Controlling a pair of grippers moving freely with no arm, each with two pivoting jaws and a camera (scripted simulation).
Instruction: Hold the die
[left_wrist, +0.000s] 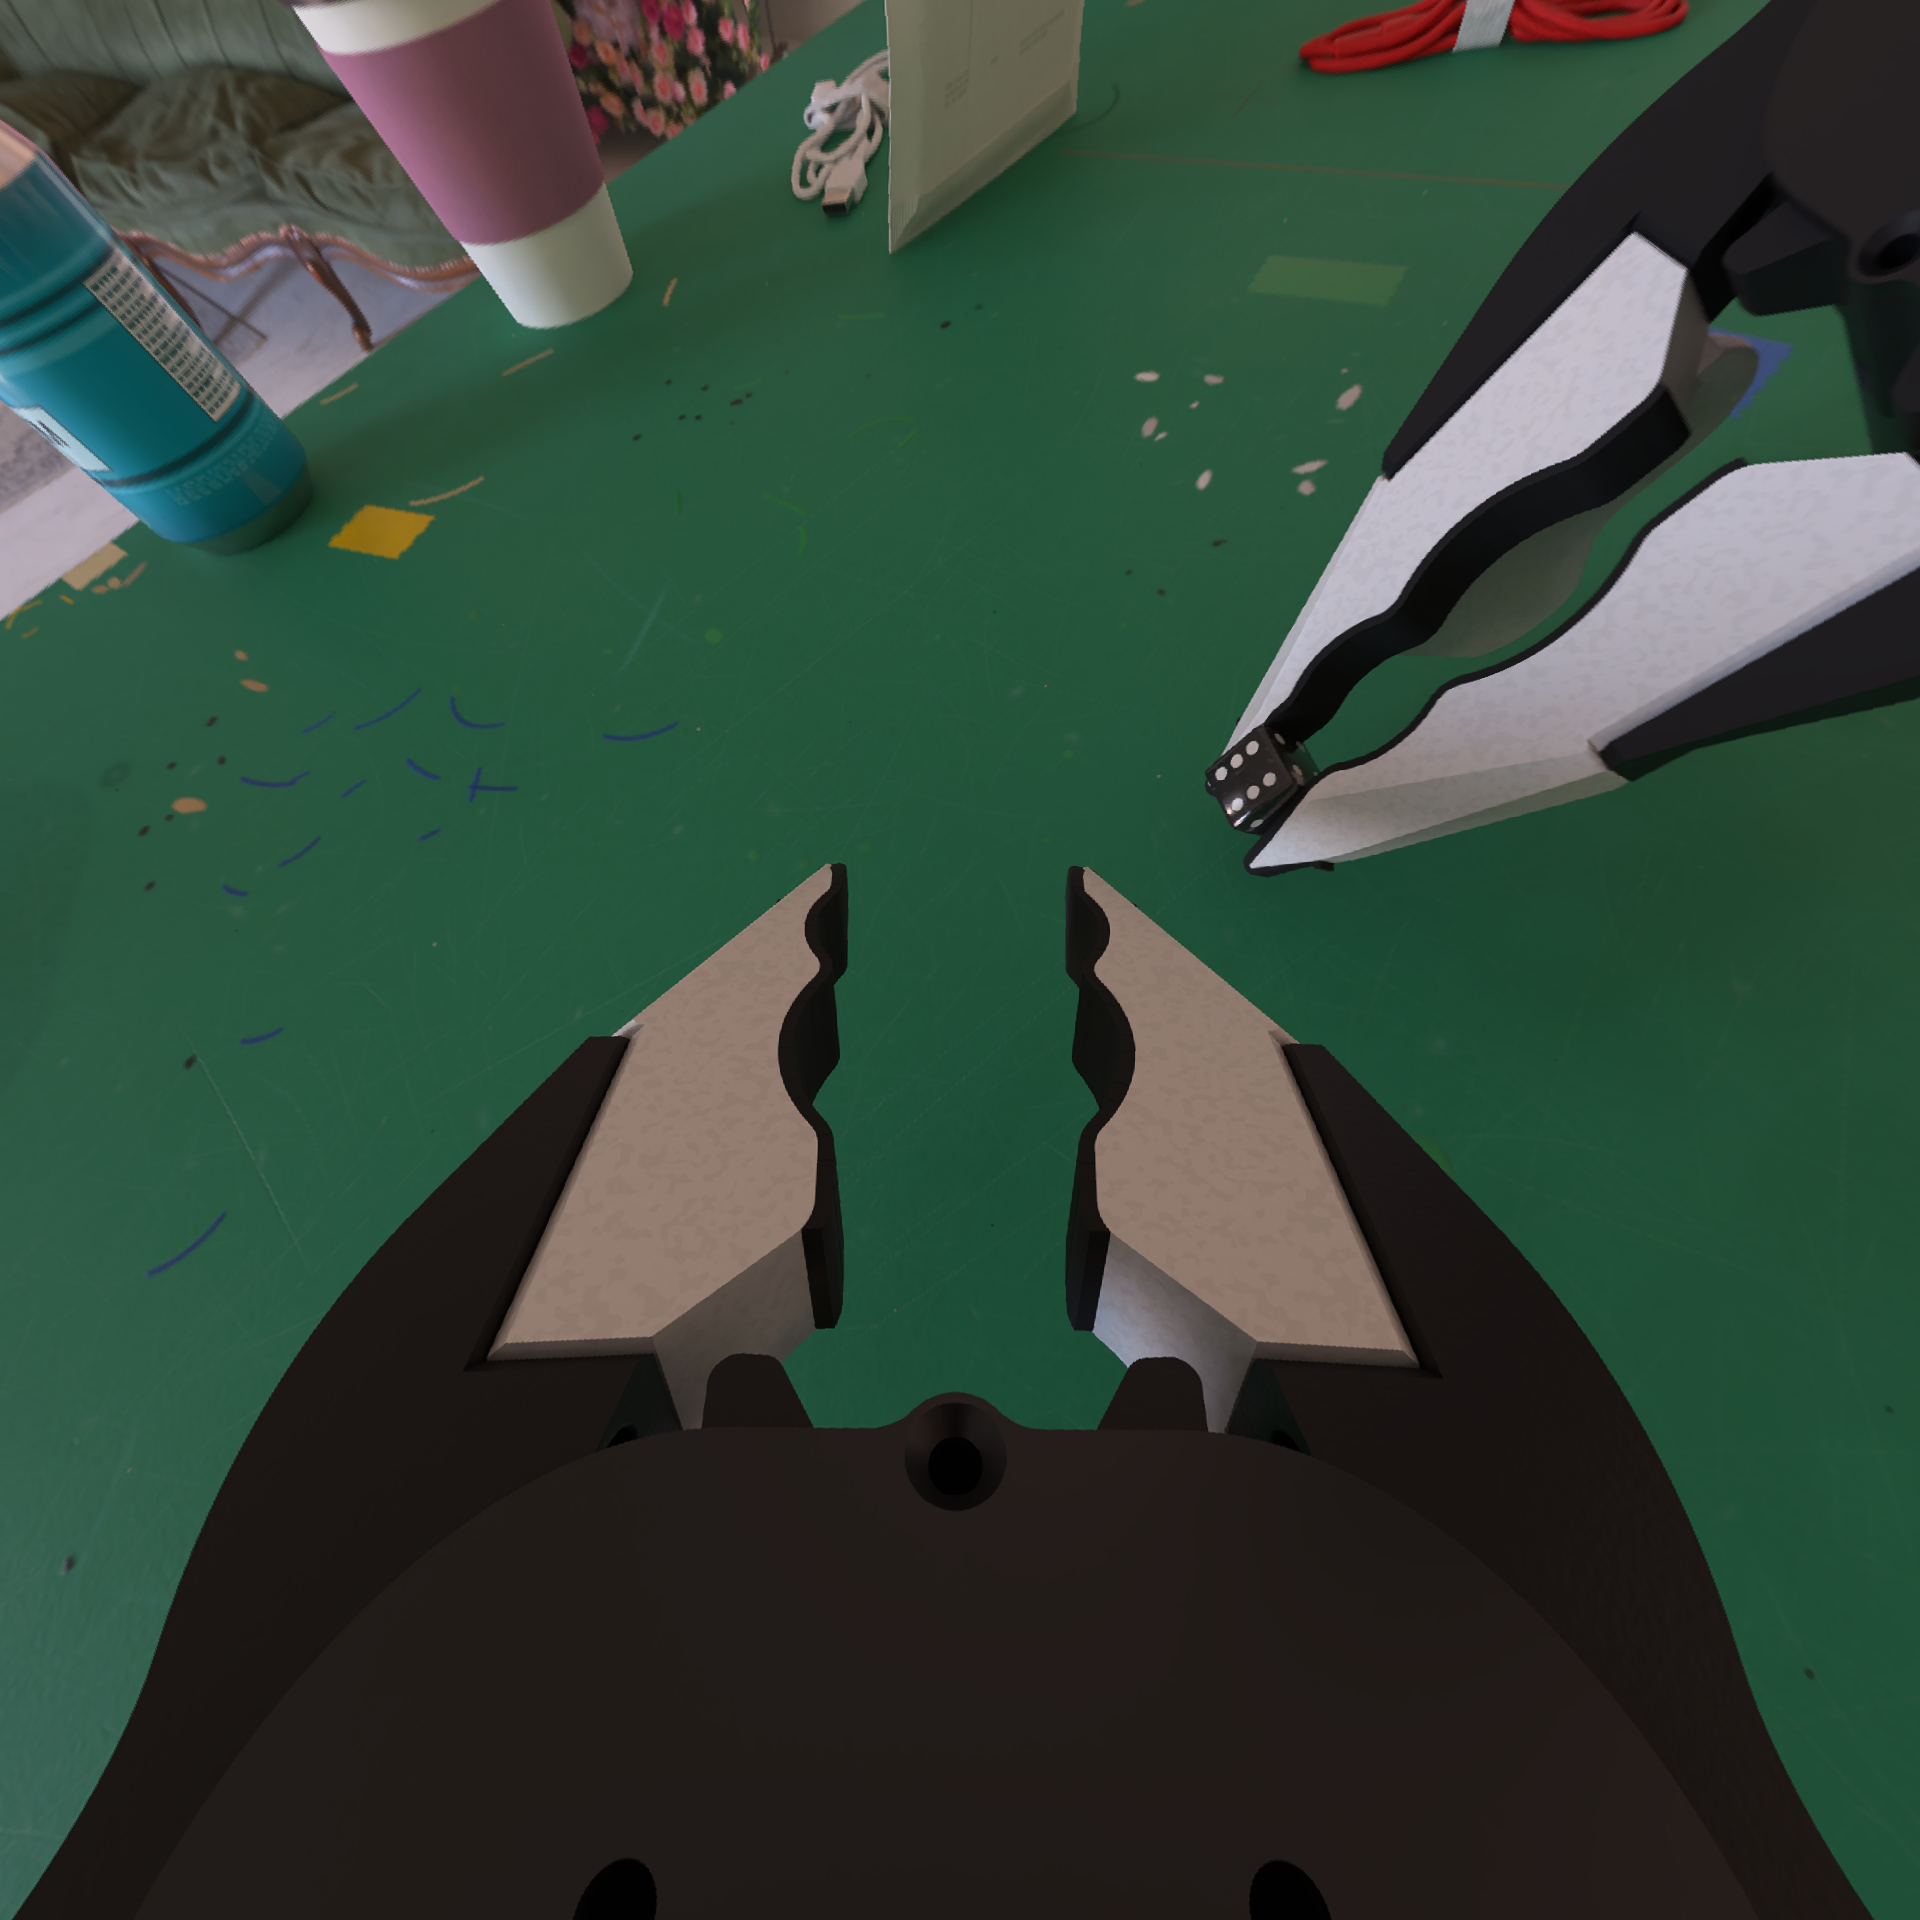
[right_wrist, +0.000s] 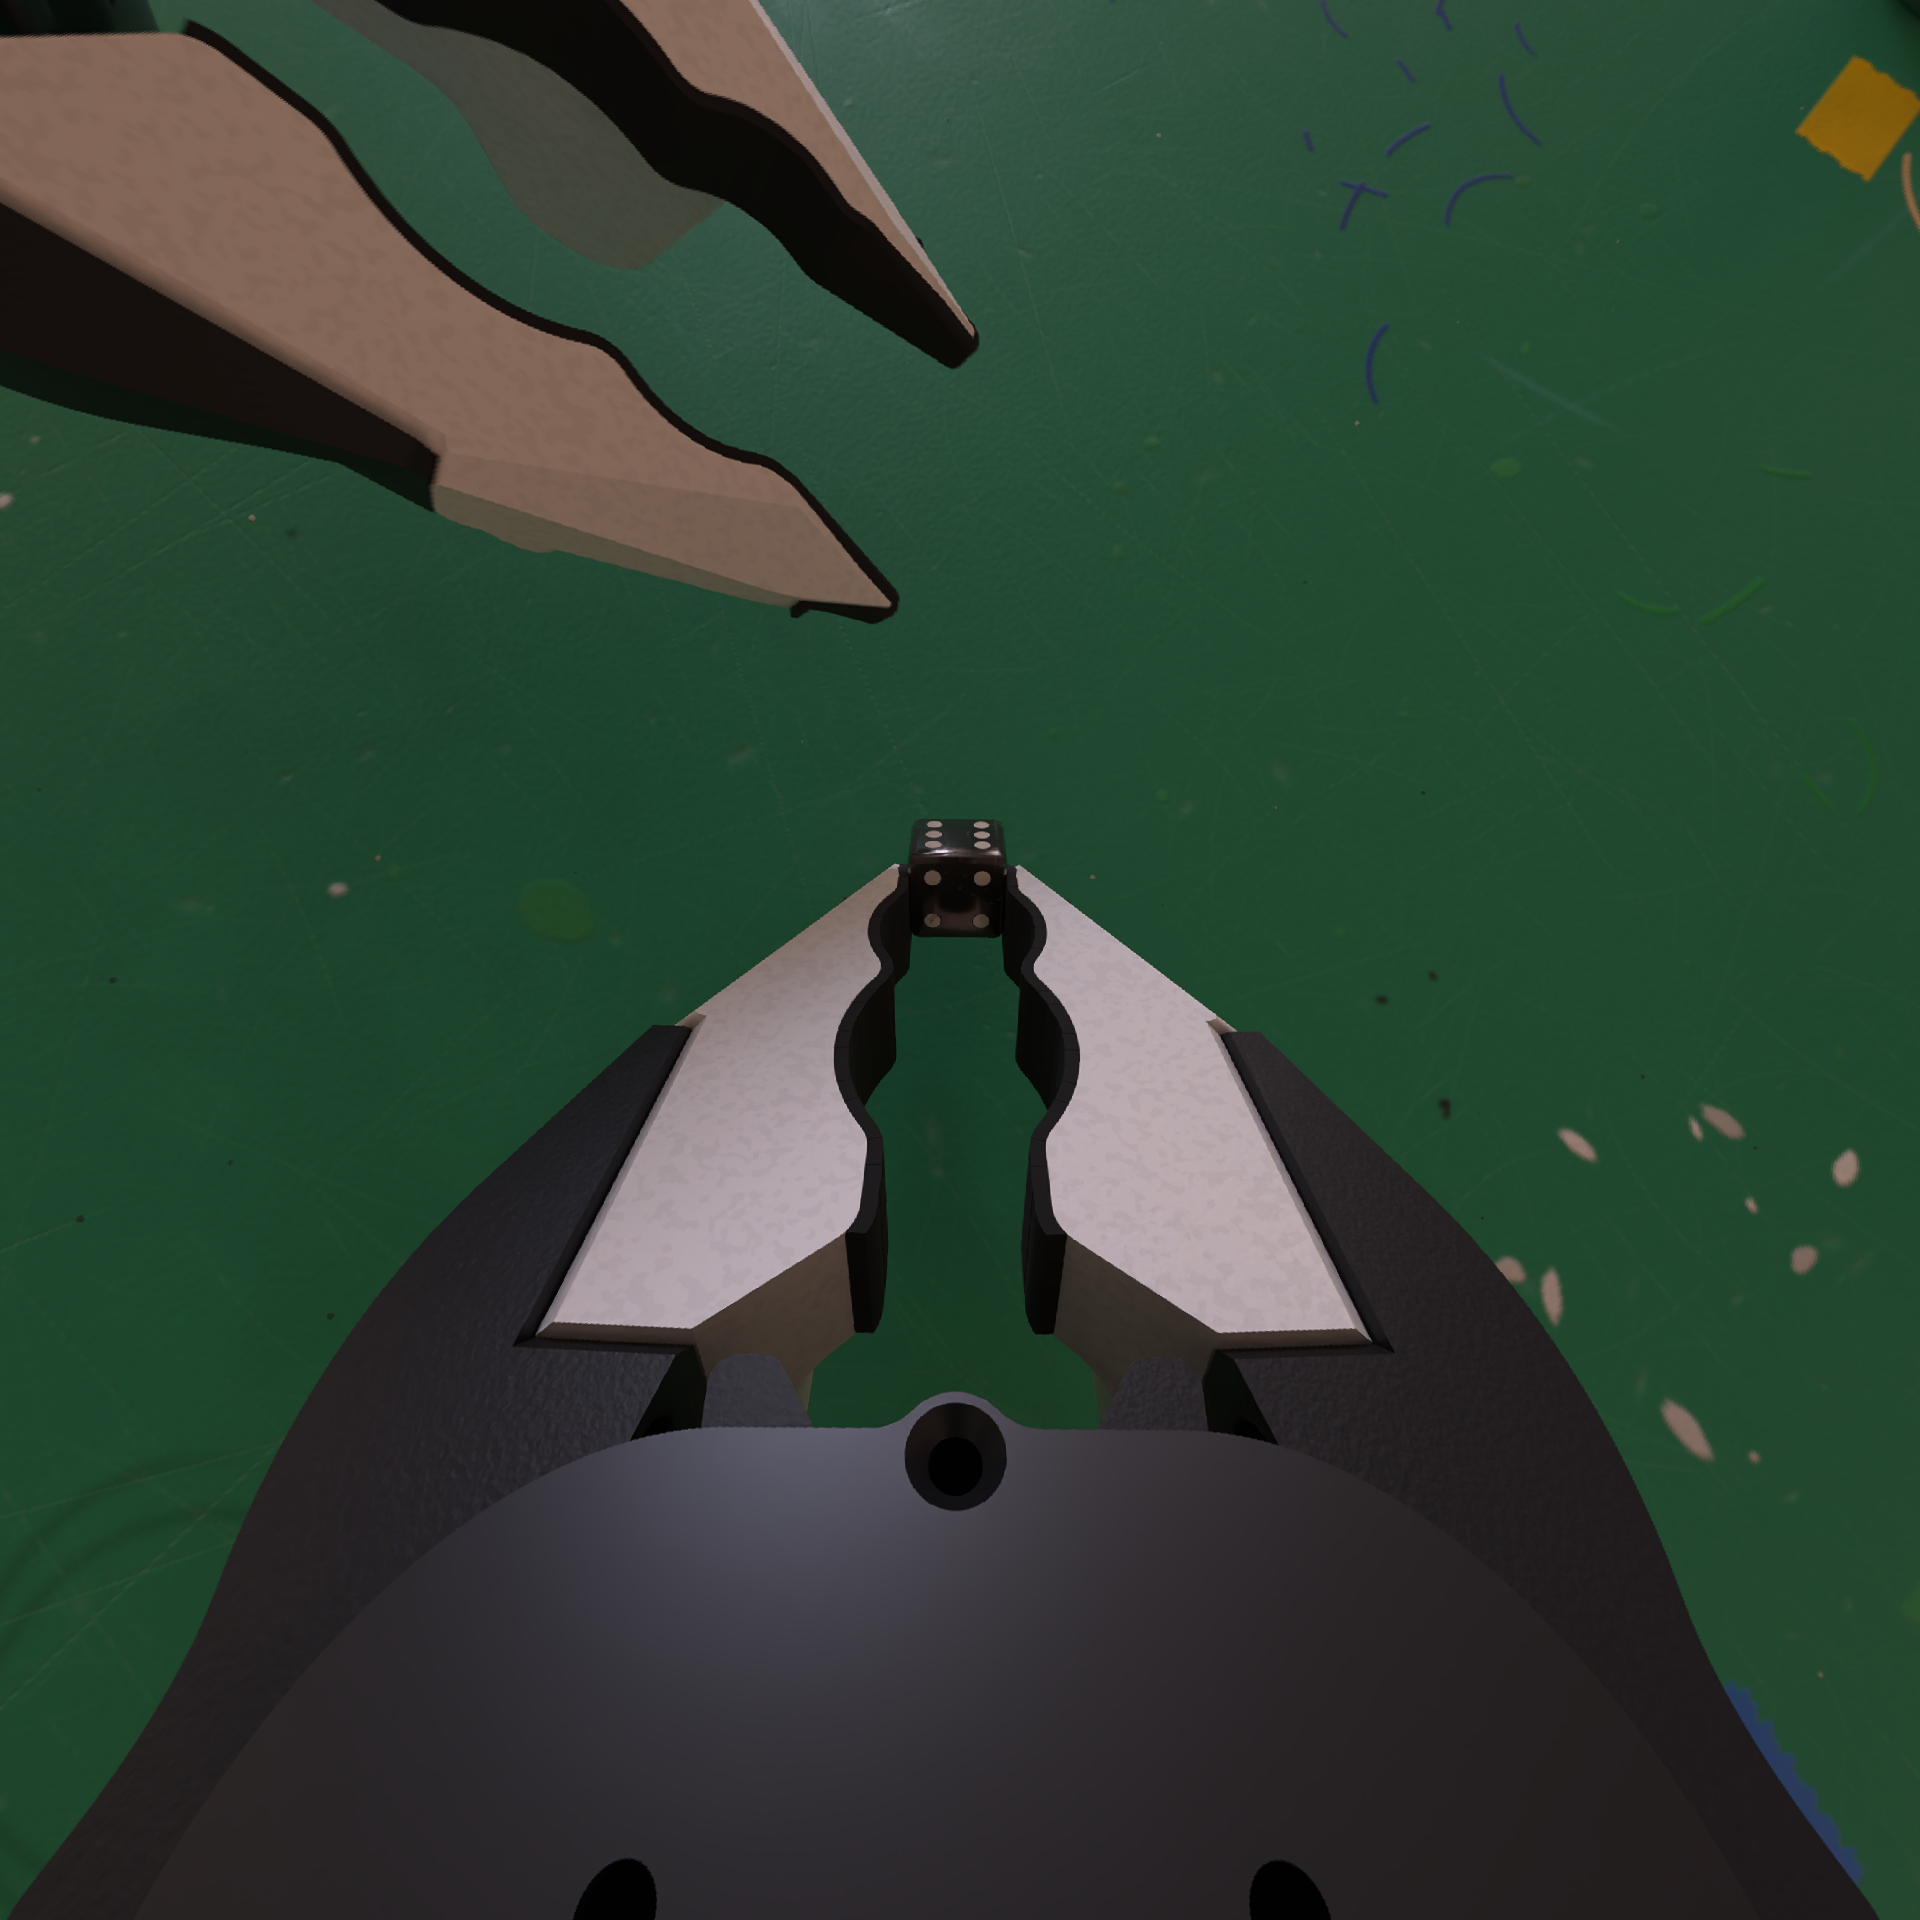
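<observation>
A small black die (right_wrist: 956, 878) with white pips sits between the fingertips of my right gripper (right_wrist: 957, 883), which is shut on it. In the left wrist view the same die (left_wrist: 1252, 790) shows at the tips of the right gripper (left_wrist: 1283, 805), close over the green table (left_wrist: 727, 623). My left gripper (left_wrist: 956, 878) is open and empty, hovering above the table a short way left of the die. It also shows in the right wrist view (right_wrist: 930, 483), at the upper left, apart from the die.
A pink and white paper cup (left_wrist: 488, 145) and a teal bottle (left_wrist: 125, 395) stand at the table's far left edge. A white cable (left_wrist: 836, 145), a pale folded card (left_wrist: 977, 104) and a red cord (left_wrist: 1486, 26) lie at the back. A yellow patch (left_wrist: 379, 532) marks the table.
</observation>
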